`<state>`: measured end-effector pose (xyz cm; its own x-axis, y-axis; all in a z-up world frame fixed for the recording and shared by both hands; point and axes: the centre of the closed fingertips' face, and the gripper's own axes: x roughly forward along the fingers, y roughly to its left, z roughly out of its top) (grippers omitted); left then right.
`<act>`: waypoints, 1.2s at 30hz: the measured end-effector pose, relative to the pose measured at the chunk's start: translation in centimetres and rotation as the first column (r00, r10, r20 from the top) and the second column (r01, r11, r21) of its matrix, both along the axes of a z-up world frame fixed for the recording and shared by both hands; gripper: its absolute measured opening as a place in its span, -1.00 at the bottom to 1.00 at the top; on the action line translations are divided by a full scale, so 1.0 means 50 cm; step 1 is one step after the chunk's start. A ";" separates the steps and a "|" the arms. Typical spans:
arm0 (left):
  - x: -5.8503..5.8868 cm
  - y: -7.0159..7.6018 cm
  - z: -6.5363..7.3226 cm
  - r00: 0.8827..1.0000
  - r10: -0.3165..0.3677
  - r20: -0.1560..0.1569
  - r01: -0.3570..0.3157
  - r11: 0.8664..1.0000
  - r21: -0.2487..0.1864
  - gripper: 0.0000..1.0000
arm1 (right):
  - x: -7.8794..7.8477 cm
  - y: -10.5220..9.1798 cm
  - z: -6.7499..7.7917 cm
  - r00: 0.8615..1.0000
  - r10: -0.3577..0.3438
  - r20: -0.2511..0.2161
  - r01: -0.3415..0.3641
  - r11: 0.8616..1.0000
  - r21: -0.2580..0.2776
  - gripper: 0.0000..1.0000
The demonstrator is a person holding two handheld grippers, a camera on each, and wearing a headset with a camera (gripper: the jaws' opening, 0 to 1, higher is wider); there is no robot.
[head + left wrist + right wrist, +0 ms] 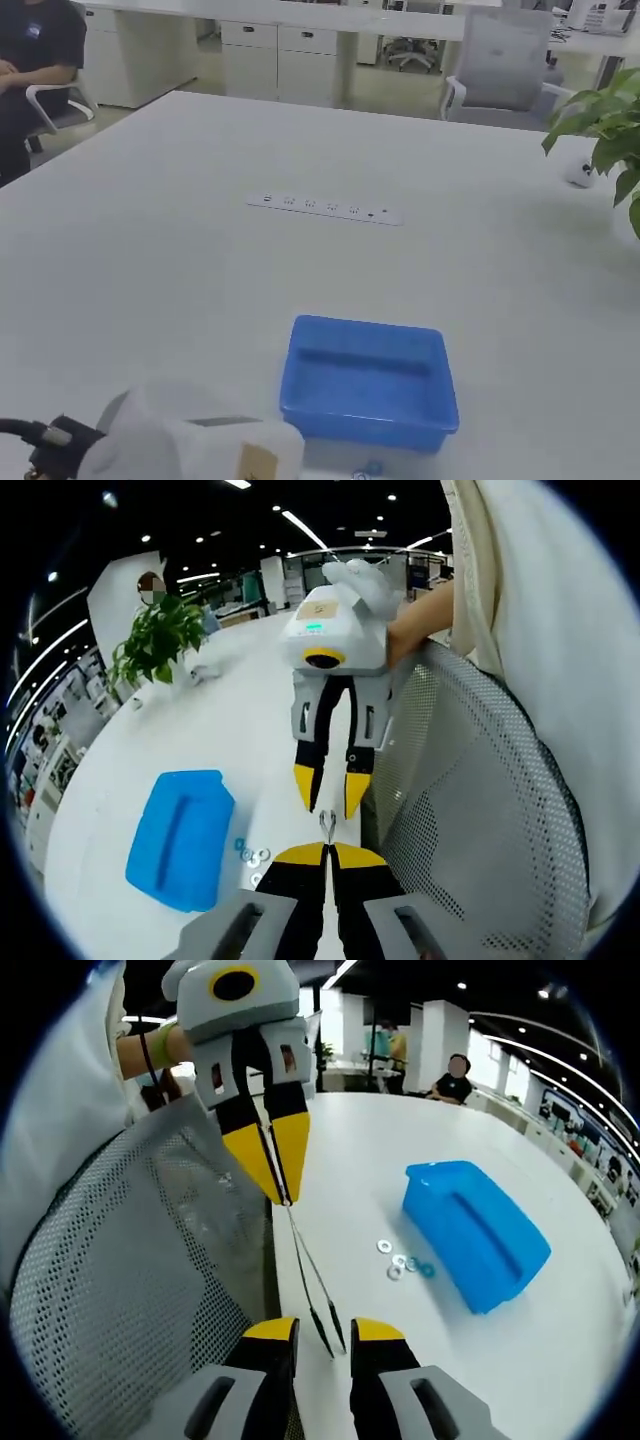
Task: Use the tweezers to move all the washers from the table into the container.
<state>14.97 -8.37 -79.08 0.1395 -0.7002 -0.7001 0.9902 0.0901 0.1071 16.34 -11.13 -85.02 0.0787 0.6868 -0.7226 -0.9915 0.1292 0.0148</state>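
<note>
tweezers [305,1272] clamped rearward in left tool [282,1198], tips inside open right tool [325,1328], seemingly for handover; washers [398,1261] lie beside container [475,1230].

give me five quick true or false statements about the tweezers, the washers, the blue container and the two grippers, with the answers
1. The washers are already in the blue container. False: the washers lie on the table beside the blue container, which looks empty in the head view.
2. The left hand-held gripper is shut on the tweezers. True.
3. The right hand-held gripper is clamped on the tweezers. False: its jaws stand apart, with the tweezers' tips in the gap.
4. A leafy plant stands at the right of the head view. True.
5. The power strip lies between the person and the container. False: it lies beyond the container.
</note>
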 end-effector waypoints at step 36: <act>-0.002 0.000 0.044 1.000 0.003 -0.029 -0.002 1.000 0.011 -1.00 | -0.027 0.071 0.011 0.981 0.192 -0.006 -0.192 0.981 0.012 -0.73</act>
<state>14.89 -8.37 -76.91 0.1208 -0.6922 -0.7116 0.9926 0.0914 0.0796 14.98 -7.57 -84.46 -0.0605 0.6971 -0.7144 -0.9977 -0.0636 0.0225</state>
